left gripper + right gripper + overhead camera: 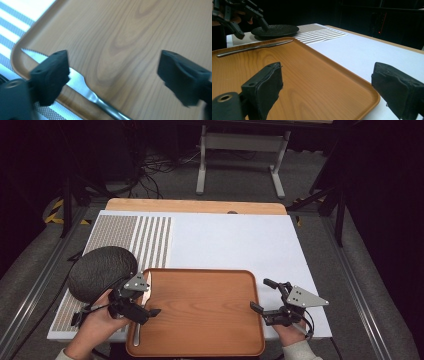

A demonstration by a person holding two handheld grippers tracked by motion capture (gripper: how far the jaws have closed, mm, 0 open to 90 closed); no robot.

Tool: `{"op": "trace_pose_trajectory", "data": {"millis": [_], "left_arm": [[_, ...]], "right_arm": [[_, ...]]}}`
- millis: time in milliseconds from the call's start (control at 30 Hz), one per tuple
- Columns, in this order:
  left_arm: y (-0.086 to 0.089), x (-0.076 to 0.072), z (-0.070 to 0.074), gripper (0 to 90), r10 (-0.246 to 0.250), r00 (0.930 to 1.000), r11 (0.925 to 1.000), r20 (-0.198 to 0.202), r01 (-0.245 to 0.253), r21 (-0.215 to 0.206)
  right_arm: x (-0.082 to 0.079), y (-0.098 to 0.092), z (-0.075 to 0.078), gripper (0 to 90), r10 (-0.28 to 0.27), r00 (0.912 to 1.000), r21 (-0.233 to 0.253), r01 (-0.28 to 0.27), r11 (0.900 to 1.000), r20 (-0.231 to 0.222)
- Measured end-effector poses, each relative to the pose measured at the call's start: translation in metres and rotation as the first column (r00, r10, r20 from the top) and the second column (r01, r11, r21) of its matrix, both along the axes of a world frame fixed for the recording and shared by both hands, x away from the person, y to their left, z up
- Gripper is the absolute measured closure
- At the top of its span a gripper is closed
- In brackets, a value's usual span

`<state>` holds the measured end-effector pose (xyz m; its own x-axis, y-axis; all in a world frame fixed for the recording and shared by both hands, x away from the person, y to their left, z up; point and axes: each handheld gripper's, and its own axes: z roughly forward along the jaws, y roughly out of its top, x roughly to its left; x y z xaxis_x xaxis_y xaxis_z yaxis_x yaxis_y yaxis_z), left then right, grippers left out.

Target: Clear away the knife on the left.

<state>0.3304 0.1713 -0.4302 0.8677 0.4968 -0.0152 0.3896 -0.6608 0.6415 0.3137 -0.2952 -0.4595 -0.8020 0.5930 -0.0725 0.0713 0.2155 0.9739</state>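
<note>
Left gripper [145,302]: jaws wide apart, gripping nothing, above left edge of wooden tray [200,320]. Knife [82,86] lies flat along tray's left rim, serrated tip toward far corner, one jaw just over blade. Right gripper [261,296]: jaws spread wide, nothing held, at tray's right edge. Dark plate [102,270] on striped mat [150,240], just left of tray.

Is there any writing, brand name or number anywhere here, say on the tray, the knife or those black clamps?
None can be read.
The wooden tray, the knife, the dark plate and the striped placemat bear no text.
The left gripper and right gripper show no label either; the grey plates on them carry only small holes.
</note>
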Motion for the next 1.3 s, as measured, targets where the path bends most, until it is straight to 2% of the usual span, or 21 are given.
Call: {"op": "trace_pose_trajectory", "data": {"millis": [33,100,133,167,233,367,500,600,667,700,767,800,833,867,900,1000,1100,1167,1200,1267,1300], "left_arm": [[0.002,-0.001,0.003,4.3,-0.013,0.9999,0.9995,-0.001,0.013,-0.029],[0.003,-0.001,0.005,4.1,-0.009,1.0000,0.9991,0.002,0.009,-0.043],[0.004,-0.001,0.006,2.4,-0.009,0.9999,0.9983,0.008,0.010,-0.057],[0.007,-0.002,0.009,1.6,-0.016,0.9997,0.9956,0.017,0.017,-0.092],[0.008,-0.003,0.010,0.6,-0.020,0.9995,0.9936,0.025,0.022,-0.110],[0.014,-0.007,0.015,0.0,-0.028,0.9964,0.9860,0.079,0.041,-0.161],[0.024,-0.015,0.016,0.2,-0.016,0.9908,0.9734,0.134,0.046,-0.224],[0.035,-0.017,0.014,0.2,-0.010,0.9884,0.9560,0.151,0.054,-0.288],[0.043,-0.019,0.011,0.2,-0.002,0.9850,0.9354,0.172,0.063,-0.348],[0.047,-0.020,0.009,0.2,0.004,0.9809,0.9277,0.194,0.069,-0.367],[0.052,-0.023,0.004,0.2,0.019,0.9705,0.9201,0.240,0.077,-0.384],[0.054,-0.024,0.001,0.2,0.024,0.9685,0.9126,0.248,0.080,-0.401],[0.058,-0.025,-0.004,0.2,0.031,0.9667,0.8958,0.254,0.086,-0.436],[0.061,-0.025,-0.008,0.2,0.036,0.9645,0.8827,0.261,0.092,-0.461],[0.063,-0.026,-0.011,0.2,0.043,0.9616,0.8751,0.271,0.095,-0.474],[0.066,-0.028,-0.016,0.2,0.048,0.9574,0.8634,0.285,0.103,-0.494],[0.069,-0.031,-0.023,0.2,0.054,0.9513,0.8616,0.303,0.109,-0.496],[0.072,-0.032,-0.027,0.2,0.054,0.9522,0.8494,0.301,0.114,-0.515],[0.075,-0.033,-0.030,0.2,0.061,0.9527,0.8373,0.298,0.114,-0.535],[0.077,-0.034,-0.035,0.2,0.078,0.9520,0.8237,0.296,0.106,-0.557],[0.079,-0.035,-0.037,0.2,0.084,0.9492,0.8290,0.303,0.102,-0.550]], "right_arm": [[0.000,0.000,0.000,10.2,0.003,1.0000,-0.001,-0.003,1.000,-0.002],[0.000,0.000,-0.001,10.2,0.003,1.0000,-0.001,-0.003,1.000,-0.003],[0.000,0.000,-0.001,10.2,0.001,1.0000,0.002,-0.001,1.000,-0.001],[0.000,0.000,0.000,10.1,0.001,1.0000,0.003,-0.001,1.000,0.000],[0.000,0.001,0.000,10.1,0.000,1.0000,0.004,0.000,1.000,-0.003],[-0.001,0.000,0.000,10.1,-0.002,1.0000,0.003,0.002,1.000,-0.001],[-0.001,-0.001,0.000,10.1,-0.005,1.0000,0.004,0.005,1.000,0.004],[-0.002,0.000,0.000,10.1,-0.003,1.0000,0.003,0.003,1.000,-0.002],[-0.002,0.000,0.000,10.0,-0.002,1.0000,0.003,0.002,1.000,-0.002],[-0.002,0.000,0.000,10.1,0.000,1.0000,0.001,0.000,1.000,0.001],[-0.002,0.001,0.000,10.1,0.001,1.0000,0.001,-0.001,1.000,0.002],[-0.002,0.000,0.000,10.1,0.000,1.0000,0.001,0.000,1.000,0.001],[-0.002,0.000,0.000,10.1,0.000,1.0000,0.001,0.000,1.000,0.001],[-0.002,0.001,0.000,10.1,0.001,1.0000,0.001,-0.001,1.000,0.001],[-0.001,0.001,0.000,10.0,0.002,1.0000,0.001,-0.002,1.000,0.002],[-0.002,0.001,0.000,10.1,0.003,1.0000,0.002,-0.003,1.000,0.001],[-0.002,0.000,0.000,10.0,0.001,1.0000,0.000,-0.001,1.000,0.003],[-0.002,0.000,0.000,10.0,0.002,1.0000,0.002,-0.002,1.000,0.004],[-0.002,-0.001,0.000,10.0,0.000,1.0000,0.001,0.000,1.000,0.003],[-0.002,-0.001,0.000,9.9,0.001,1.0000,0.001,-0.001,1.000,0.003],[-0.002,-0.001,0.000,9.9,0.001,1.0000,0.003,-0.001,1.000,0.004]]}}
